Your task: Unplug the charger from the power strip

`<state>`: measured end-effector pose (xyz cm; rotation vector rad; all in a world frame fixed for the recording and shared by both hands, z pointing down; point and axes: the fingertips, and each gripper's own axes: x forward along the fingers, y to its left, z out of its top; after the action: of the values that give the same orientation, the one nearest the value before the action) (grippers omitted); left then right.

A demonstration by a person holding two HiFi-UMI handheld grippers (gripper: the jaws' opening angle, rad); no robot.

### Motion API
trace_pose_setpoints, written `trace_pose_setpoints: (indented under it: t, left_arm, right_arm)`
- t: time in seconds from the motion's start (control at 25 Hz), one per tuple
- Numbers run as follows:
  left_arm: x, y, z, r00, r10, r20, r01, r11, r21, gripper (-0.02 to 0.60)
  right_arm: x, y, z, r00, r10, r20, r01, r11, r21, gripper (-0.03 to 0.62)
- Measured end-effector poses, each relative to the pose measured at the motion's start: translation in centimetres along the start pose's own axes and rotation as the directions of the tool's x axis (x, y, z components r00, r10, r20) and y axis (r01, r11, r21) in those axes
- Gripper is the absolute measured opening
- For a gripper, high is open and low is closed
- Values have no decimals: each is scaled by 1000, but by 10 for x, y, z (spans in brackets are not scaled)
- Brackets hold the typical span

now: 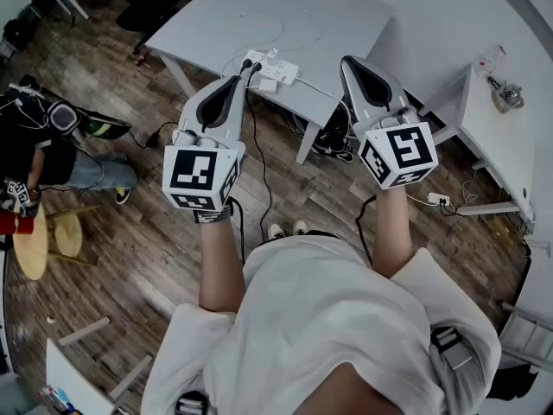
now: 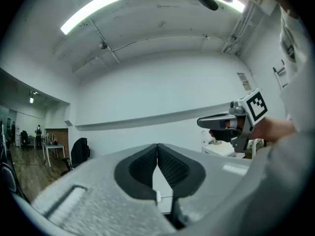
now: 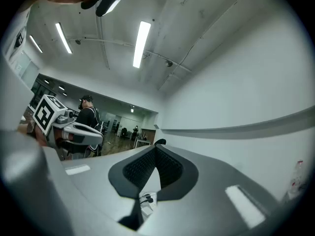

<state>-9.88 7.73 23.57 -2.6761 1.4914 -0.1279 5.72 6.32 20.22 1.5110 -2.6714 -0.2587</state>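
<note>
1. Setting: a room with a wood floor (image 1: 147,240). A grey table (image 1: 285,7) stands ahead of the person.
2. Task object: a white power strip (image 1: 281,69) lies near the table's front edge. Dark plugs sit in its left end, taken here as the charger (image 1: 251,65), and a black cable (image 1: 259,158) runs from them down to the floor.
3. Tools: the left gripper (image 1: 239,80) and the right gripper (image 1: 347,63) are both held level, in the air in front of the table. Each has its jaws pressed together with nothing between them, and neither touches the strip.
4. Progress: judged as not begun. The charger appears seated in the strip. Reaching down, gripping the plug and pulling it free all remain to be done.
</note>
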Motion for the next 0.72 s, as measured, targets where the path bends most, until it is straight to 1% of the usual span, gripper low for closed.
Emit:
trace_pose_setpoints:
  t: [0.28, 0.44, 0.6, 0.72]
  left_arm:
    - [-7, 7, -11, 1000, 7, -7, -8, 1000, -18, 5]
    - [-2, 13, -19, 1000, -1, -20, 0, 1000, -25, 5]
    - [9, 23, -23, 1000, -3, -22, 2, 1000, -27, 6]
    - [25, 27, -25, 1000, -9, -28, 9, 1000, -23, 6]
  right_arm:
    - [-4, 10, -7, 1000, -3, -9, 3, 1000, 0, 0]
    - [0, 10, -11, 1000, -8, 17, 7, 999, 32, 2]
    - [13, 5, -14, 999, -20, 31, 19, 999, 28, 2]
    - [23, -7, -18, 999, -29, 38, 28, 999, 32, 2]
